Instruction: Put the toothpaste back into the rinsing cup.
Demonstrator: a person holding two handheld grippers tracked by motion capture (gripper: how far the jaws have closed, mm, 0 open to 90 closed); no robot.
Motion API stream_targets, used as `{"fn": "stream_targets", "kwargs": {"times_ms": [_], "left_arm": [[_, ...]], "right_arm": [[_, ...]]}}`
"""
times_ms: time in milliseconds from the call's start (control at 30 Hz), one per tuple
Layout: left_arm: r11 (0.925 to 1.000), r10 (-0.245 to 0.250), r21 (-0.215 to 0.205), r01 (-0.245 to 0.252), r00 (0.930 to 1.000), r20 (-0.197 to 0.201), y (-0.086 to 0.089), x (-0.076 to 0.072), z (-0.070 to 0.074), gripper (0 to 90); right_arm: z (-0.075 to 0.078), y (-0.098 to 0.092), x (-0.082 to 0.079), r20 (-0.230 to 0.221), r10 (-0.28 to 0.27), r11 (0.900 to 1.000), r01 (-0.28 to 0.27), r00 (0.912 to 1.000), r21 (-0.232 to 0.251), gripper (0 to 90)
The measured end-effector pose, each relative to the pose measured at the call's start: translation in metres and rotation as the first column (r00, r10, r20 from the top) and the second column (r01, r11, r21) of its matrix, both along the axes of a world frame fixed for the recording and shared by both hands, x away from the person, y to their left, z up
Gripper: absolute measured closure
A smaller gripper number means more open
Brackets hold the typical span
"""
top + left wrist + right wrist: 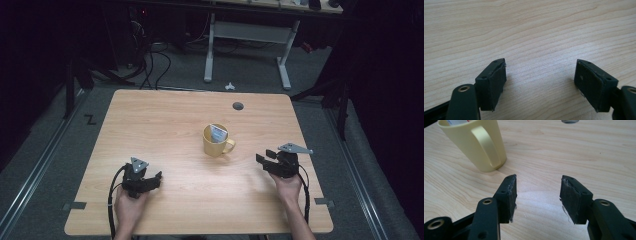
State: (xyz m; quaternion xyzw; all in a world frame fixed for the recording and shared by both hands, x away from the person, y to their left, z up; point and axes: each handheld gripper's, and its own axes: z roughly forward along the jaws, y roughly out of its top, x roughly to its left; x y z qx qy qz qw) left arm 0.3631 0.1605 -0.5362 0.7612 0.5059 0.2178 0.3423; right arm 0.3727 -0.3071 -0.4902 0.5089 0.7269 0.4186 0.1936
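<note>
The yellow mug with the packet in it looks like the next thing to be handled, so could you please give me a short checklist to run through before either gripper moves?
1. Yellow mug upright on the table: ok.
2. Packet sits inside the mug, top edge above the rim: ok.
3. Mug handle faces the right gripper: ok.
4. Right gripper open and holding nothing: ok.
5. Left gripper open and holding nothing, bare wood between its jaws: ok.
6. What the packet contains: cannot tell.
</note>
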Motion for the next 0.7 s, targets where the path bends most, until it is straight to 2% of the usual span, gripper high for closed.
{"fn": "stream_targets", "kwargs": {"times_ms": [267,400,500,700], "left_arm": [[1.0000,0.000,0.000,0.000,1.0000,0.000,0.000,0.000,0.000,26.0],[1.0000,0.000,0.000,0.000,1.0000,0.000,0.000,0.000,0.000,26.0],[1.0000,-0.001,0.001,0.001,1.0000,0.000,0.000,0.000,0.000,26.0],[1.0000,0.000,0.001,0.000,1.0000,0.000,0.000,0.000,0.000,26.0]], "right_arm": [[-0.009,0.001,0.002,-0.014,-0.006,1.000,0.006,0.9999,-0.031,47.8],[-0.012,0.002,0.003,-0.022,-0.007,1.000,0.006,0.9997,-0.029,47.6],[-0.015,0.003,0.002,-0.011,-0.004,1.000,0.004,0.9999,-0.028,47.4],[-0.021,0.003,0.003,-0.025,-0.016,1.000,0.016,0.9995,-0.017,47.2]]}}
